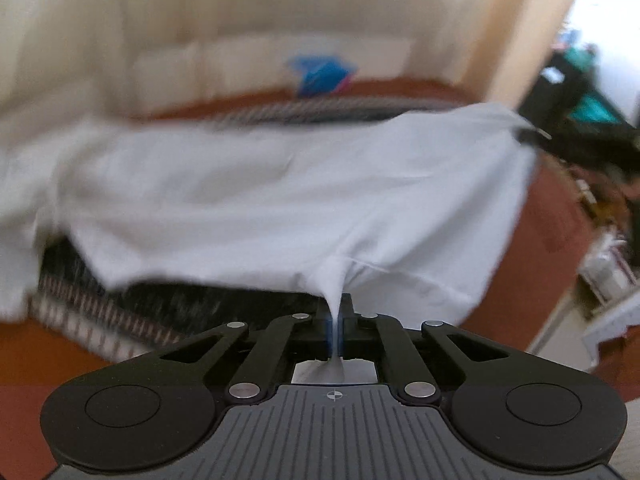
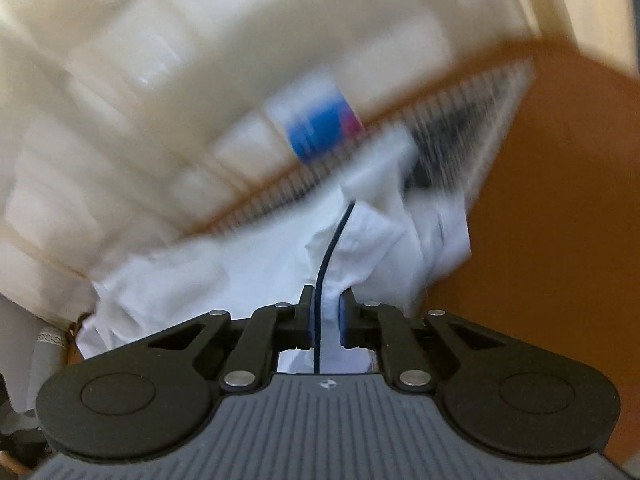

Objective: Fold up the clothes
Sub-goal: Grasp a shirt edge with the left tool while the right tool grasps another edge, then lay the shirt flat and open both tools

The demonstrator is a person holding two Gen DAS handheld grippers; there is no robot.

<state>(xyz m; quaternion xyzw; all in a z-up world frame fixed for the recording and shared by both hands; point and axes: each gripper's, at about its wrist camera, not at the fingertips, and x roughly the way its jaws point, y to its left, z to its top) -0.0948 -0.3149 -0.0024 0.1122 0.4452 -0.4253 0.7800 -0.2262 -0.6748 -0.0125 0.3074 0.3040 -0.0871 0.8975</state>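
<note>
Pretty smeary shots, both of them. The back of the scene is mostly motion blur: there's a cream panelled wall or cupboard front [image 1: 280,32] behind the table, and a blue-and-pink thing [image 1: 320,74] at the table's far edge that I can't identify at all. In the left wrist view the clutter past the table's right side is a dark jumble with teal bits, unreadable. The white shirt [image 1: 260,200] runs off frame on the left there, so its full shape is hidden.

Surface is a reddish-brown table [image 1: 540,220] with a dark striped mat [image 1: 168,304] on it, and the shirt lies spread over that mat, its near edge lifted off it. In the right wrist view the shirt [image 2: 240,272] is bunched up and crumpled, again over the mat [image 2: 460,120].

Fingers: the left gripper [image 1: 335,328] is clamped fully together, with a thin pinch of the shirt's near hem drawn into a peak between the pads. The right gripper [image 2: 325,320] is closed down to a narrow gap, gripping a thicker fold of the shirt with a dark blue trim line [image 2: 320,280] running through it. From the left wrist view, a dark finger [image 1: 532,136] shows at the shirt's far right corner.
</note>
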